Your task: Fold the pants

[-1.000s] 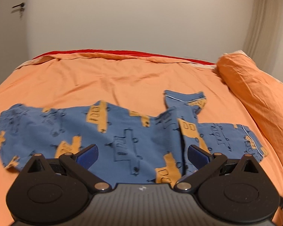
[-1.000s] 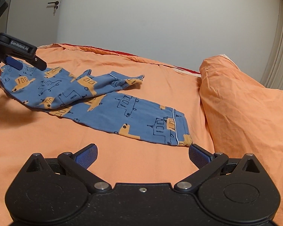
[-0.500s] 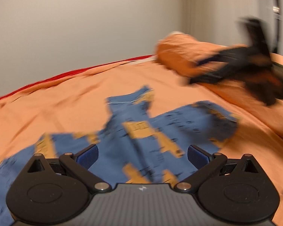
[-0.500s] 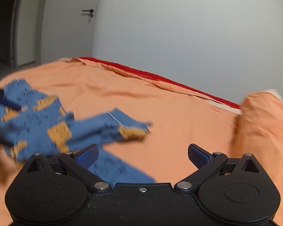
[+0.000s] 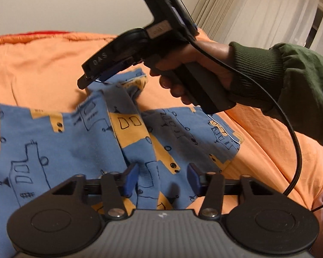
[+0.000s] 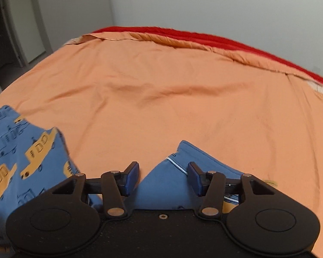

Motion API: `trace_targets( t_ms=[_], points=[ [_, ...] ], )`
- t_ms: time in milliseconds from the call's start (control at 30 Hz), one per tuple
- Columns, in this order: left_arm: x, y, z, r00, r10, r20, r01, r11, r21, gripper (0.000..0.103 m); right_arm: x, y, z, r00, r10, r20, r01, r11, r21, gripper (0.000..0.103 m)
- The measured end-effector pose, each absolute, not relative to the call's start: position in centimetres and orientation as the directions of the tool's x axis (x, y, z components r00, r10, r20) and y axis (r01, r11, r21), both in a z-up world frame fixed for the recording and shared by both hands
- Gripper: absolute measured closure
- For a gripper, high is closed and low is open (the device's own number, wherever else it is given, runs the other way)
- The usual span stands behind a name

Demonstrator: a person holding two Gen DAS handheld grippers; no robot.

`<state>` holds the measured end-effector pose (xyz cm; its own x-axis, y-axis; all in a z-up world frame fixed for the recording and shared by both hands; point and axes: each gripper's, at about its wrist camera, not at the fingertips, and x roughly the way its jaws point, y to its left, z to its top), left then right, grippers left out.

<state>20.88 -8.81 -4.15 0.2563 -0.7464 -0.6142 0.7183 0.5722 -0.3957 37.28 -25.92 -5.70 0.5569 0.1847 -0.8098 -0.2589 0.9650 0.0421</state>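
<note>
Blue pads on the left gripper [image 5: 162, 179] have just been closing and now sit half-shut over a raised ridge of the pants [image 5: 75, 142], not pinching it yet as far as I can see. Same deal with the right gripper [image 6: 163, 177], half-shut around the far leg's cuff but not clamped. Pants are spread on the orange bedsheet [image 6: 172, 99], so I'd guess both ends get lifted to fold one leg over.

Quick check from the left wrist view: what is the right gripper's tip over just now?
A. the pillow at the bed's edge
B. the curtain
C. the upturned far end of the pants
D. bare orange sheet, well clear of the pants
C: in the left wrist view the right gripper reaches down to the raised, crumpled end of the blue pants, with orange sheet beyond it.
</note>
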Motion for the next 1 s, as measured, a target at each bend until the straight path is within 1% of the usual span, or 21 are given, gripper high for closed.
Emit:
trace_targets(
  t_ms=[33, 100, 133, 167, 200, 333, 433, 500, 567, 600, 633, 700, 767, 833, 933, 1000],
  points=[
    [21.1, -9.0, -4.3, 0.258, -0.739, -0.622, 0.713, 0.58, -0.394, 0.052, 37.3, -25.9, -6.0, 0.554, 0.161, -0.817, -0.238, 0.971, 0.029, 0.058],
    [21.4, -9.0, -4.4, 0.265, -0.729, -0.631, 0.698, 0.597, -0.397, 0.052, 37.2, -26.1, -6.3, 0.556, 0.144, -0.819, -0.213, 0.977, 0.027, 0.08],
    [21.4, -9.0, -4.3, 0.273, -0.724, -0.634, 0.688, 0.607, -0.397, 0.051, 37.0, -26.5, -6.4, 0.555, 0.159, -0.816, -0.206, 0.977, 0.05, 0.087],
    [21.5, -9.0, -4.3, 0.278, -0.721, -0.635, 0.68, 0.615, -0.4, 0.05, 36.9, -26.9, -6.3, 0.559, 0.173, -0.811, -0.195, 0.978, 0.074, 0.099],
    [21.6, -8.9, -4.3, 0.279, -0.72, -0.635, 0.675, 0.618, -0.404, 0.049, 36.6, -27.4, -6.0, 0.575, 0.181, -0.798, -0.187, 0.979, 0.087, 0.103],
    [21.6, -8.6, -4.4, 0.291, -0.709, -0.642, 0.659, 0.635, -0.402, 0.037, 34.9, -28.9, -4.8, 0.637, 0.212, -0.741, -0.183, 0.976, 0.121, 0.103],
    [21.4, -7.9, -4.1, 0.3, -0.705, -0.642, 0.646, 0.646, -0.408, 0.031, 33.7, -30.2, -3.7, 0.675, 0.228, -0.702, -0.168, 0.974, 0.154, 0.103],
    [21.5, -7.4, -4.1, 0.306, -0.702, -0.643, 0.628, 0.657, -0.418, 0.031, 32.5, -31.3, -2.7, 0.706, 0.24, -0.667, -0.159, 0.97, 0.181, 0.103],
    [21.5, -7.3, -4.0, 0.308, -0.701, -0.644, 0.624, 0.659, -0.42, 0.036, 30.7, -32.8, -1.5, 0.744, 0.245, -0.621, -0.138, 0.967, 0.216, 0.103],
    [21.4, -7.4, -3.9, 0.306, -0.699, -0.647, 0.632, 0.657, -0.411, 0.049, 29.6, -33.6, -0.9, 0.764, 0.241, -0.599, -0.125, 0.965, 0.229, 0.103],
    [21.3, -7.5, -3.7, 0.297, -0.697, -0.653, 0.649, 0.649, -0.397, 0.072, 28.4, -34.6, -0.2, 0.785, 0.232, -0.575, -0.107, 0.964, 0.243, 0.103],
    [21.0, -8.2, -3.3, 0.289, -0.673, -0.68, 0.69, 0.639, -0.34, 0.099, 25.4, -36.4, 1.0, 0.826, 0.207, -0.525, -0.072, 0.962, 0.264, 0.103],
    [20.0, -9.2, -3.0, 0.31, -0.659, -0.686, 0.735, 0.623, -0.266, 0.101, 21.9, -38.2, 1.8, 0.856, 0.166, -0.49, -0.026, 0.96, 0.279, 0.103],
    [18.9, -9.8, -2.4, 0.332, -0.638, -0.694, 0.766, 0.612, -0.196, 0.102, 18.4, -39.9, 1.8, 0.869, 0.124, -0.478, 0.029, 0.954, 0.3, 0.103],
    [17.7, -10.4, -2.3, 0.341, -0.602, -0.722, 0.79, 0.6, -0.127, 0.102, 13.1, -41.7, 0.0, 0.864, 0.065, -0.499, 0.115, 0.94, 0.32, 0.103],
    [16.8, -10.9, -2.2, 0.36, -0.568, -0.74, 0.804, 0.592, -0.064, 0.102, 10.6, -42.6, -2.0, 0.844, 0.054, -0.534, 0.161, 0.923, 0.349, 0.103]
  ],
)
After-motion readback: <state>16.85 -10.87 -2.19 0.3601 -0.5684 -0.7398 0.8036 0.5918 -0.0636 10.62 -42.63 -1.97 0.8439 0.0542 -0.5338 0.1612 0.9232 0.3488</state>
